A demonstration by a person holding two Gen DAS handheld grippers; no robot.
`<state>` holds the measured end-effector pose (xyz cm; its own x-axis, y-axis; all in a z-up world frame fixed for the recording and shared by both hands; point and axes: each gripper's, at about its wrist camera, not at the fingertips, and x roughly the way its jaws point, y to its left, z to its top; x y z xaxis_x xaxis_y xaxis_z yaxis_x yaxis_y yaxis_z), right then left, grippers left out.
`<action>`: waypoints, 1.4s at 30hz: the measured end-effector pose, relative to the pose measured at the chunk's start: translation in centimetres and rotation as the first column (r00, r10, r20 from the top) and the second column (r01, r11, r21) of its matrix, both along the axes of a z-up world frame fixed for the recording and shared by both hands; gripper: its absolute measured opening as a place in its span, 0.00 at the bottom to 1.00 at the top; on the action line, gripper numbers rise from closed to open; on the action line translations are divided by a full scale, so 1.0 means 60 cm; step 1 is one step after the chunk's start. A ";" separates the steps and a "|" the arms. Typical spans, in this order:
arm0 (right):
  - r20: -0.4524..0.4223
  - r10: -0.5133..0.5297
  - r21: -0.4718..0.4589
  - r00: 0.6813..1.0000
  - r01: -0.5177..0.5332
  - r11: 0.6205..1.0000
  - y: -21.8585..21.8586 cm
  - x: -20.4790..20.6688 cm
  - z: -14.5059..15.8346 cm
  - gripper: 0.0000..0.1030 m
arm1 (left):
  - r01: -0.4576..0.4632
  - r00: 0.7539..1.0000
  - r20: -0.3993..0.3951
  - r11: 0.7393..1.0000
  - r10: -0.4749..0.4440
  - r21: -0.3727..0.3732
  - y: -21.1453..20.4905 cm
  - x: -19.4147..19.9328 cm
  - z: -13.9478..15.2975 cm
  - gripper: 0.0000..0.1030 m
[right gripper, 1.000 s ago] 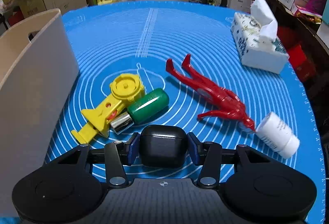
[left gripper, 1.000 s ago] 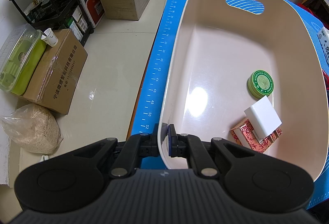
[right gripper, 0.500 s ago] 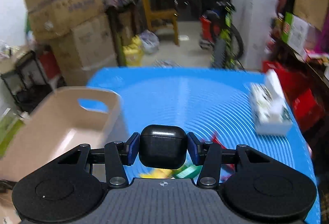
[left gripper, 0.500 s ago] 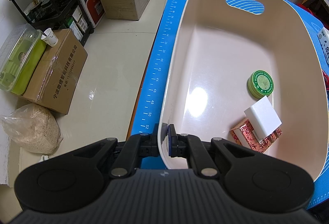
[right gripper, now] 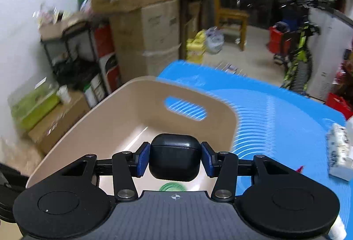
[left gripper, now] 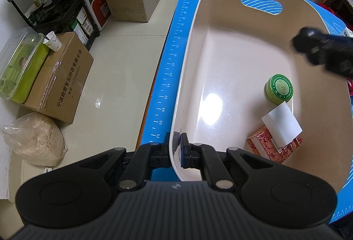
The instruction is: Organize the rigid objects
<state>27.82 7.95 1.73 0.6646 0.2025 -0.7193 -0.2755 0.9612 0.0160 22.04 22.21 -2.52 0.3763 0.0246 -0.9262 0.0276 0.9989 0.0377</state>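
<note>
Starting on the left side: the left gripper (left gripper: 175,149) has its jaws pinching the near rim of the beige bin (left gripper: 198,26), one pad outside, one inside, so the bin looks steadied. Just past that rim on the left is the ruler strip of the blue mat (left gripper: 169,68), then the counter edge and a drop to the floor, so no spare room that way.

Inside the bin, the left and middle floor is bare. A green tin (left gripper: 280,89), a white block (left gripper: 281,126) and a red patterned box (left gripper: 268,147) sit bunched toward the right wall.

On the right, the right gripper (right gripper: 175,157) has its jaws clamped on the sides of a black earbud case (right gripper: 175,157), hanging above the bin's right portion, right over the tin. The bin floor lies straight below, so I'd guess a drop nudged toward the bare middle is the safe play.
</note>
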 end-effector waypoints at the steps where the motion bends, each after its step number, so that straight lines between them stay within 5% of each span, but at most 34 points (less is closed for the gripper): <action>1: -0.018 0.016 -0.017 1.000 -0.016 1.000 0.012 0.004 -0.007 0.53 | 0.000 1.000 0.000 1.000 0.000 -0.001 0.000 0.000 0.000 0.08; 10: -0.170 0.093 -0.120 0.981 -0.115 0.986 0.070 0.018 -0.060 0.53 | 0.004 1.000 -0.001 1.000 -0.005 -0.004 -0.001 0.001 0.001 0.08; 23: -0.365 0.064 -0.173 0.929 -0.135 0.976 0.084 0.037 -0.118 0.53 | 0.007 1.000 -0.002 1.000 -0.007 0.000 -0.003 0.002 -0.001 0.08; 27: -0.339 0.061 -0.159 0.939 -0.121 0.980 0.083 0.034 -0.110 0.68 | 0.006 1.000 -0.003 1.000 -0.006 0.000 -0.001 0.003 0.000 0.08; 42: -0.134 0.068 0.039 0.989 -0.064 0.997 -0.012 -0.010 0.001 0.79 | 0.004 1.000 -0.003 1.000 -0.004 0.002 0.002 0.002 0.002 0.09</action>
